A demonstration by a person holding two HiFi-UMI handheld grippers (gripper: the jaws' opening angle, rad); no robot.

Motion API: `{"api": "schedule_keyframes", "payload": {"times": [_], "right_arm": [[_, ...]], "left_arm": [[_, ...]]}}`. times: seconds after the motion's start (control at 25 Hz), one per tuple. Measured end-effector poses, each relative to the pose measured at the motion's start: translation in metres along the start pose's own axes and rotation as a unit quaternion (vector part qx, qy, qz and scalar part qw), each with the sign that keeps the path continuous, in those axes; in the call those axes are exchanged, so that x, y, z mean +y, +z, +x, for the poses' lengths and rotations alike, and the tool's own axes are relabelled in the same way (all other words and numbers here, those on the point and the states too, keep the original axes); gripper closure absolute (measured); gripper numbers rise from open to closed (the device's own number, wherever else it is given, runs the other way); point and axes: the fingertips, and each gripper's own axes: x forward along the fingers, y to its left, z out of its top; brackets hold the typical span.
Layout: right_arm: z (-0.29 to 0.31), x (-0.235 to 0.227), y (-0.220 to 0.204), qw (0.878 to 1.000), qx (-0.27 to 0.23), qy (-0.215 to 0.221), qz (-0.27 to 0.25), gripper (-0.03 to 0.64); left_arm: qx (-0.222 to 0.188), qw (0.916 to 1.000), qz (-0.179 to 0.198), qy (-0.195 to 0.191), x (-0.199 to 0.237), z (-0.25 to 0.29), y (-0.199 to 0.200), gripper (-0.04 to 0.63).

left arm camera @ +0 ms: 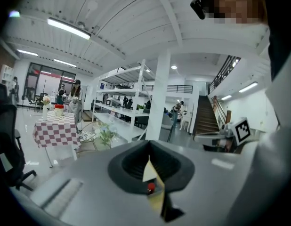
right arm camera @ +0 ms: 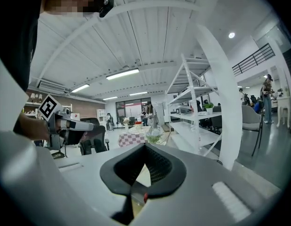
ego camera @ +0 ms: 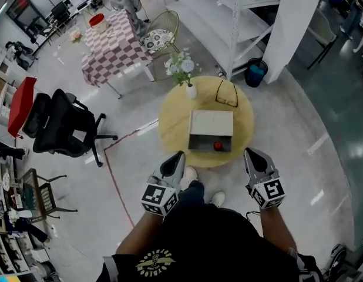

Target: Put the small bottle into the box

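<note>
A round wooden table carries an open grey box whose pale lid is folded back. A small red object, seemingly the small bottle, lies inside the box at its right. Through the slit between the jaws it shows as a red speck in the left gripper view and the right gripper view. My left gripper hangs at the table's near edge, left of the box, shut and empty. My right gripper hangs off the near right edge, also shut with nothing in it.
A white vase of flowers and a pair of glasses sit on the far side of the table. A black office chair stands to the left, a checkered table and a white shelf unit behind.
</note>
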Motion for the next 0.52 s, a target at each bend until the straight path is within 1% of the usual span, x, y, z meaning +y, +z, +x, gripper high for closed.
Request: {"api": "schedule_keyframes", "payload": {"times": [0.12, 0.28, 0.52], "right_arm": [[0.011, 0.006, 0.004, 1.0, 0.0, -0.002, -0.002, 0.611], [0.032, 0.013, 0.008, 1.0, 0.004, -0.011, -0.001, 0.611], [0.09, 0.023, 0.029, 1.0, 0.005, -0.026, 0.003, 0.611]], "left_arm": [[-0.003, 1.0, -0.003, -0.003, 0.013, 0.002, 0.002, 0.595], [-0.009, 0.9997, -0.002, -0.021, 0.035, 0.016, 0.01, 0.595], [-0.011, 0.9987, 0.011, -0.047, 0.089, 0.041, 0.043, 0.595]]}}
